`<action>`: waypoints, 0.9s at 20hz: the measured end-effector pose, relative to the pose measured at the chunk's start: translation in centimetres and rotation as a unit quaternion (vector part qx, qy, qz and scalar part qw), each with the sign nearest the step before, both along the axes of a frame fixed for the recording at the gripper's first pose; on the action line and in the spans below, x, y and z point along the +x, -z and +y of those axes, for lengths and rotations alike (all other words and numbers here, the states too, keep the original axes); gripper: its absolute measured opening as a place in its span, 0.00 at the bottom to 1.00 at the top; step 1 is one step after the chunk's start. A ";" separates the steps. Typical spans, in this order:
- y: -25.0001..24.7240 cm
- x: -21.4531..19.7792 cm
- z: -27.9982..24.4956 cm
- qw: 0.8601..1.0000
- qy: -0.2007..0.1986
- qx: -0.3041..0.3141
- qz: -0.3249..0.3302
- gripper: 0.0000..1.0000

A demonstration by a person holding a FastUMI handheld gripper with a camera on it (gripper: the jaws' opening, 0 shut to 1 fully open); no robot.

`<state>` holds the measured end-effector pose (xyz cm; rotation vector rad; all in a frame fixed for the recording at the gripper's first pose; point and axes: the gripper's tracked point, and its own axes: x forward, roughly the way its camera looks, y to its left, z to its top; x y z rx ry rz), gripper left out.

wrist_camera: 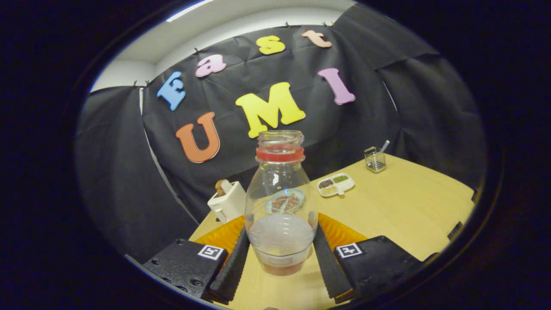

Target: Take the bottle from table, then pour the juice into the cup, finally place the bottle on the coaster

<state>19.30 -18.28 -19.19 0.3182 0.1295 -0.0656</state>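
1. Bottle point(280, 202): clear, open mouth, red ring around the neck, standing upright at frame centre. A shallow layer of reddish liquid sits in its base; the glass above looks fogged partway up.
2. Gripper point(280, 254): fingers closed in on the lower body of the bottle, one pressed to each side, so the bottle is clamped between them at lower centre of the frame. Ridged inner faces of the fingers point(234, 262) meet the glass.
3. Whether the bottle's base touches the table point(409, 215) or is raised off it cannot be told from this angle.
4. Table: pale wood top, running from bottom centre up toward the right side of the frame.
5. Toaster point(227, 200): white, left of the bottle near the table's far edge, with something brown sticking out of its slot.
6. Plate point(285, 201): seen through the bottle's glass, behind it, holding dark reddish food; outline distorted.
7. Tray point(335, 185): white, with compartments holding dark, green and tan contents, right of the bottle and farther back.
8. Wire basket point(375, 160): small, metal, at the far right corner of the table, a pale handle leaning out of it.
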 end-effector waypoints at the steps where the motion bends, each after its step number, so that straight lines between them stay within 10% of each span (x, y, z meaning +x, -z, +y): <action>1: -0.2 0.9 0.7 1.000 -0.008 -0.021 -0.004 0.80; 8: 4.6 6.4 3.0 0.987 -0.009 -0.159 0.012 0.81; 18: 11.9 11.1 4.2 0.984 0.009 -0.175 0.040 0.82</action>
